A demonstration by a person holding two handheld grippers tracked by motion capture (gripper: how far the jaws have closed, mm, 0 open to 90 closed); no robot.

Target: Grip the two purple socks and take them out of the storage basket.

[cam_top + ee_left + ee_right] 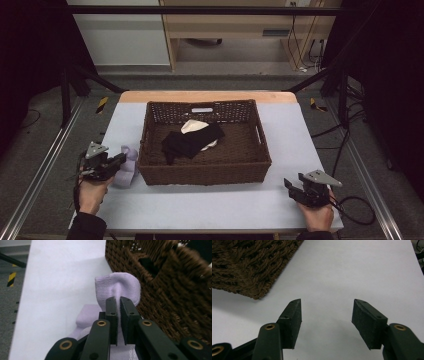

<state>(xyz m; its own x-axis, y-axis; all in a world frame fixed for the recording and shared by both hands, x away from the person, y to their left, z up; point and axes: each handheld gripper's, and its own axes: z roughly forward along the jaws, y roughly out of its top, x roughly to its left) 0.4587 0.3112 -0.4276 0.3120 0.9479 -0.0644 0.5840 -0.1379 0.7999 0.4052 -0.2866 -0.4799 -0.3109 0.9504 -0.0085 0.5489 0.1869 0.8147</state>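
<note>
High view first: two grippers, one woven basket (205,172), one lilac sock and two garments inside the basket, a black one (192,141) lying over a cream one (192,126). The left gripper (120,160) is pinched shut on the lilac sock (127,167), which bunches ahead of its jaws and touches the basket's outer left wall. In the left gripper view the jaws (118,310) clamp a fold of the lilac sock (120,286), the rest of it trailing under the jaws onto the white table (57,277); the basket (175,290) rises just to the right of the jaws. The right gripper (295,189) hovers over the table off the basket's near right corner, jaws spread wide with nothing between them. In the right gripper view that corner (249,272) sits ahead and to the left of the jaws (325,312).
</note>
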